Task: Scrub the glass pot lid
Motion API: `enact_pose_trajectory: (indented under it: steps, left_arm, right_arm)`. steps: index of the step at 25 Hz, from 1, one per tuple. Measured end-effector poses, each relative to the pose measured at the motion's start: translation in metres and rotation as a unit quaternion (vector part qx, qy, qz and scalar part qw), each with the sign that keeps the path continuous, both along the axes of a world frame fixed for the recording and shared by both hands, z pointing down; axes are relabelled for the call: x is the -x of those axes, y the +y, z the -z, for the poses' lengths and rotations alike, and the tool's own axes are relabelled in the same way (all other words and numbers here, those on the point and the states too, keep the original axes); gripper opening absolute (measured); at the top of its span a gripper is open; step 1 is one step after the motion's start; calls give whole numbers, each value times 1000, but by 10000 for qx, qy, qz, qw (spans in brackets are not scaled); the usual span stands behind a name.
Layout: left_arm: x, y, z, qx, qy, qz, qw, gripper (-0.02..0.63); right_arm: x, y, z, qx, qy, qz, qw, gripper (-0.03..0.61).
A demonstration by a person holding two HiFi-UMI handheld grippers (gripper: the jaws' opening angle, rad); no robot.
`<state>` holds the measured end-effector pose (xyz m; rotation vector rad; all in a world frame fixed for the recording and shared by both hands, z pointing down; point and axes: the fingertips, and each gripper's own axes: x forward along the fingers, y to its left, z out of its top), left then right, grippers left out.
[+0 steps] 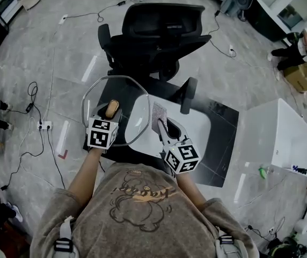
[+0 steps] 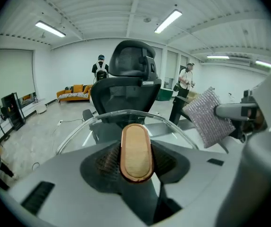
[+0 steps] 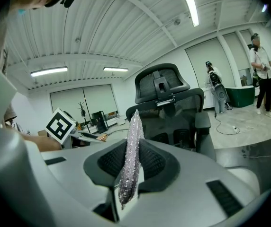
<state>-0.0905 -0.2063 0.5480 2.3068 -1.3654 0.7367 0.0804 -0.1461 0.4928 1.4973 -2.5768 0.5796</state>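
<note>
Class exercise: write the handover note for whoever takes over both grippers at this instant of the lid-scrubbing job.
Left gripper: shut on the wooden handle of the glass pot lid, which is held up near the white table.
Right gripper: shut on the silvery scrub pad, just off the lid's right rim, apparently not touching it.
Done: lid and pad both in hand.
Left: bring the pad onto the glass, scrub, then set both down.
</note>
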Motion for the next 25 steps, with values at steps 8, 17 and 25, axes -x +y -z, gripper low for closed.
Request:
enact_pose_trajectory:
  steps: [8,17,25]
  left_arm:
    - [-2,2,35,578,2766,336,9587,178]
    - [-30,14,65,1292,5531,159,8229,178]
    - [-48,24,58,1516,5516,-61,8202,178]
  right_arm:
    - [-41,-12,6,-72,-27,-478,9988,84]
    - [-9,-10,30,-260,-583,171,9978,84]
    - [5,-5,62,-535,-1003,443,9925,84]
